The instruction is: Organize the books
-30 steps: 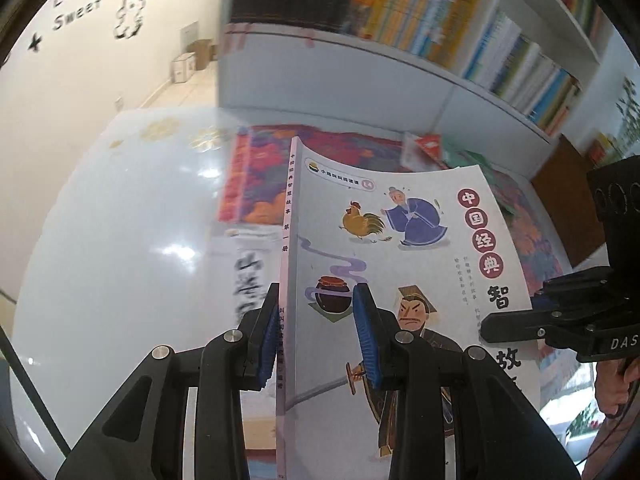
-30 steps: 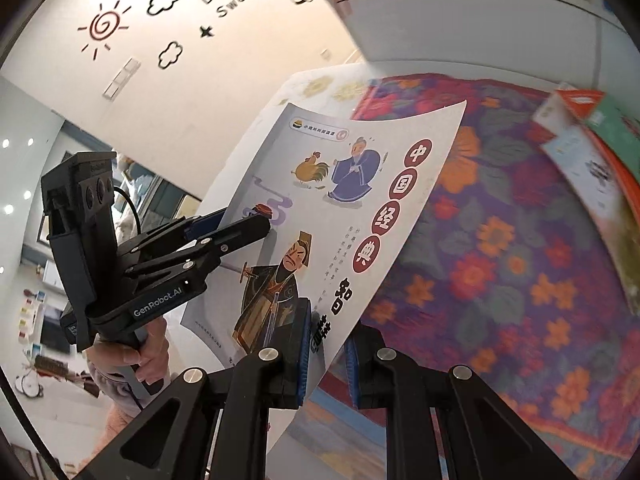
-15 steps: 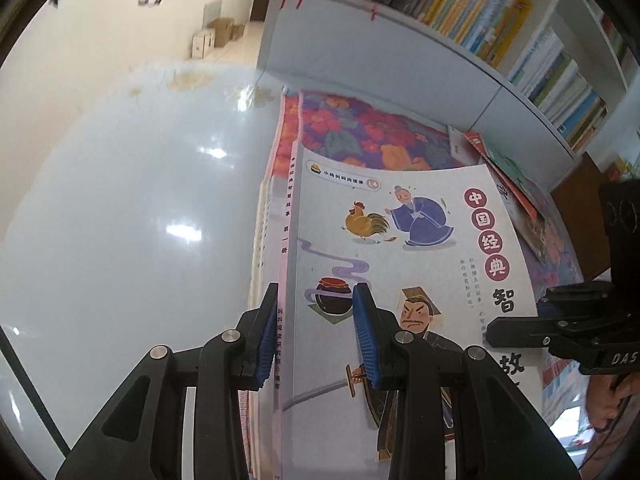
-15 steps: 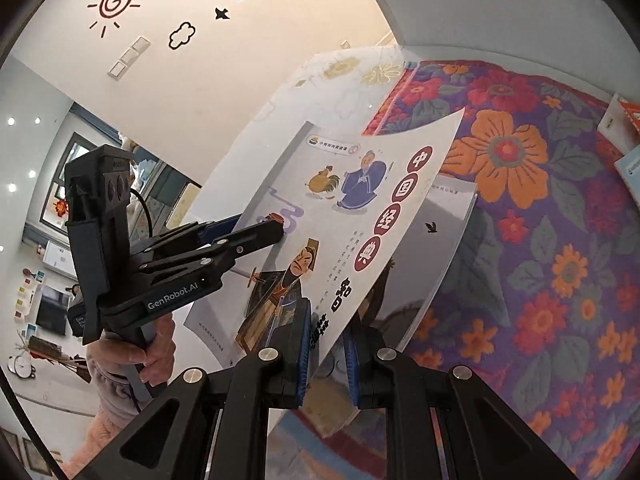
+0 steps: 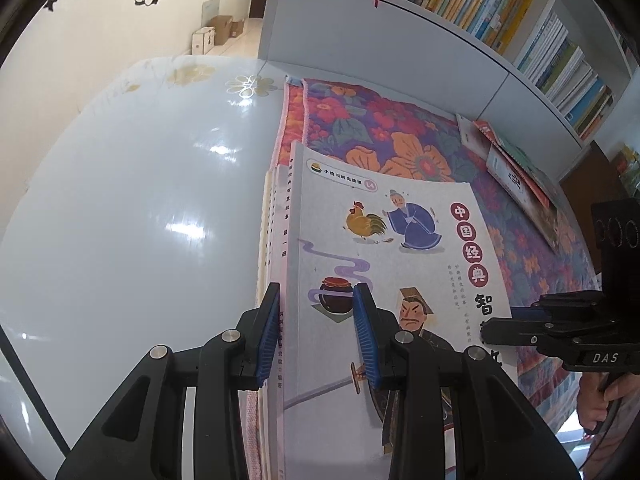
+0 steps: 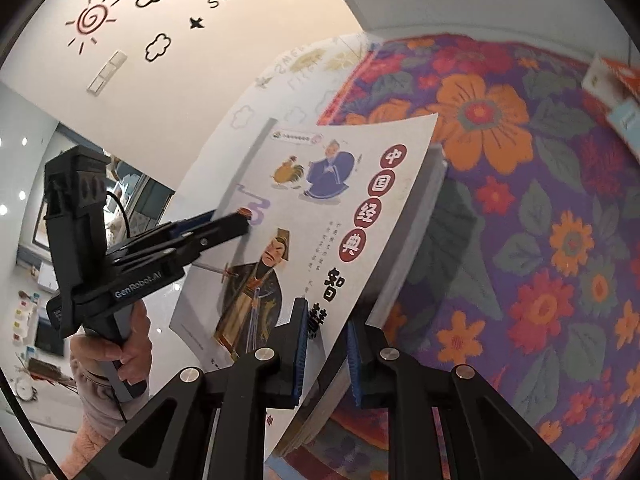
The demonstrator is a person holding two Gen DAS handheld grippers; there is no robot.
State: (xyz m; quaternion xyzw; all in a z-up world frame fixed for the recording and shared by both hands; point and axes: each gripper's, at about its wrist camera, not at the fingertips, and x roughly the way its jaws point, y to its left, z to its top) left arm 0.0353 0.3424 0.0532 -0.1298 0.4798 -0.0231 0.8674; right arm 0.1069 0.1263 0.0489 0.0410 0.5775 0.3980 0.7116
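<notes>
A thin picture book (image 5: 380,248) with a rooster and a robed man on its cover lies low over a stack of similar books (image 5: 269,240) on the floral cloth (image 5: 400,140). My left gripper (image 5: 316,336) is shut on the book's spine edge. In the right wrist view my right gripper (image 6: 326,352) is shut on the book (image 6: 360,208) at its opposite edge, and that edge curls up above the grey stack (image 6: 424,216) below. Each gripper shows in the other's view: the right gripper (image 5: 496,328) and the left gripper (image 6: 236,222).
The floral cloth (image 6: 540,240) covers the right part of a glossy white table (image 5: 140,220). Loose books (image 5: 516,176) lie at the cloth's far right. A white bookshelf (image 5: 520,20) full of books runs behind. A person's hand (image 6: 116,356) holds the left gripper's handle.
Both grippers have come down with the book, from well above the table to just over the stack. Their grip on it is unchanged.
</notes>
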